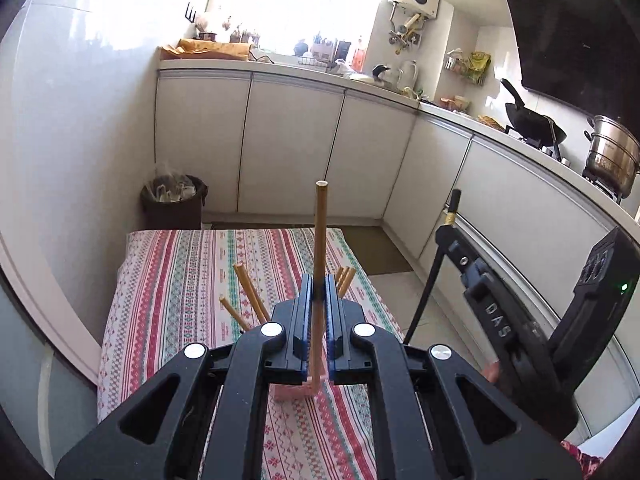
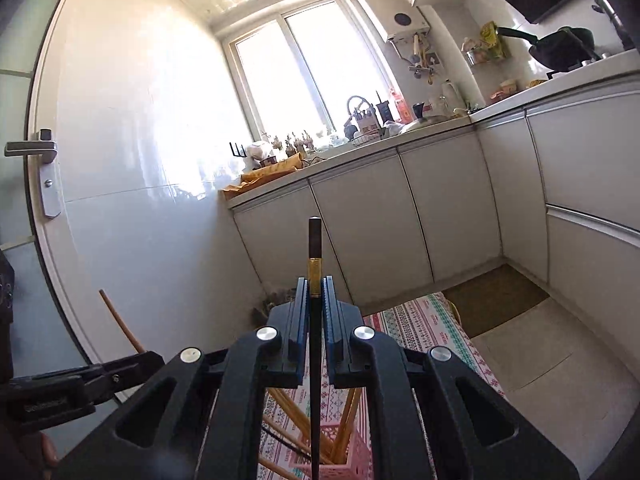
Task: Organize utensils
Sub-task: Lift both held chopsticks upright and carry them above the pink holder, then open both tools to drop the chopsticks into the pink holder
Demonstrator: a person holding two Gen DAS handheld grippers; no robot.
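Observation:
My left gripper (image 1: 318, 294) is shut on a wooden chopstick (image 1: 320, 236) held upright, its lower end near a pink basket (image 1: 294, 392) on the patterned tablecloth (image 1: 180, 280). Several other wooden chopsticks (image 1: 250, 296) stick up from behind the gripper. My right gripper (image 2: 316, 292) is shut on a black chopstick (image 2: 315, 246) with a gold band, upright above the pink basket (image 2: 356, 462) that holds several wooden chopsticks (image 2: 292, 416). The right gripper's body also shows in the left wrist view (image 1: 520, 332), with the black chopstick's top (image 1: 452, 204) above it.
The small table stands in a narrow kitchen with white cabinets (image 1: 292, 148) behind and to the right. A dark waste bin (image 1: 174, 202) stands at the table's far left corner. A wok (image 1: 532, 120) and a steel pot (image 1: 610, 152) sit on the stove. A door handle (image 2: 32, 148) is at left.

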